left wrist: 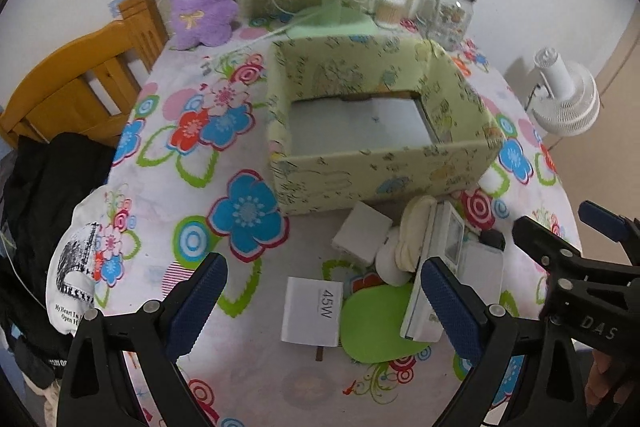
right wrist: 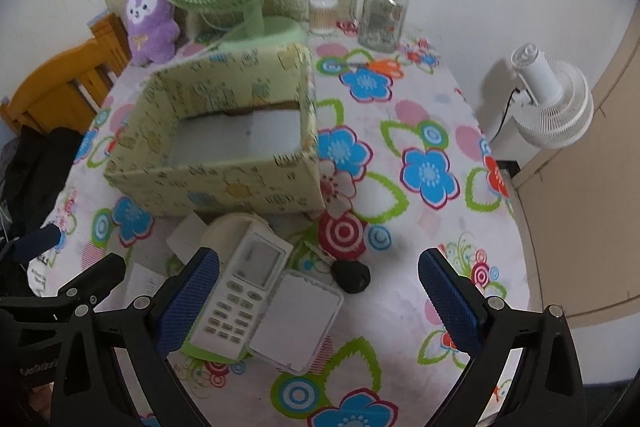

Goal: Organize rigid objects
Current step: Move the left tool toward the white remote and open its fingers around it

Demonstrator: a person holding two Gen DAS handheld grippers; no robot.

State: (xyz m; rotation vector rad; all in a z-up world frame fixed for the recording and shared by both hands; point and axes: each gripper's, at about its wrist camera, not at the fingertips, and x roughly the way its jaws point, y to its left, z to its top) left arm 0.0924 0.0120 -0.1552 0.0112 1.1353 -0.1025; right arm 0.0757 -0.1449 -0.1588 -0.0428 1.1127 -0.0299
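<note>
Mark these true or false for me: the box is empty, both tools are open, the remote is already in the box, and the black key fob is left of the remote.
1. The patterned box holds no objects. True.
2. The left tool and right tool are both open and hold nothing. True.
3. The remote control lies inside the box. False: it lies on the tablecloth in front of the box.
4. In the right wrist view, the black key fob lies left of the remote. False: it lies to its right.
</note>
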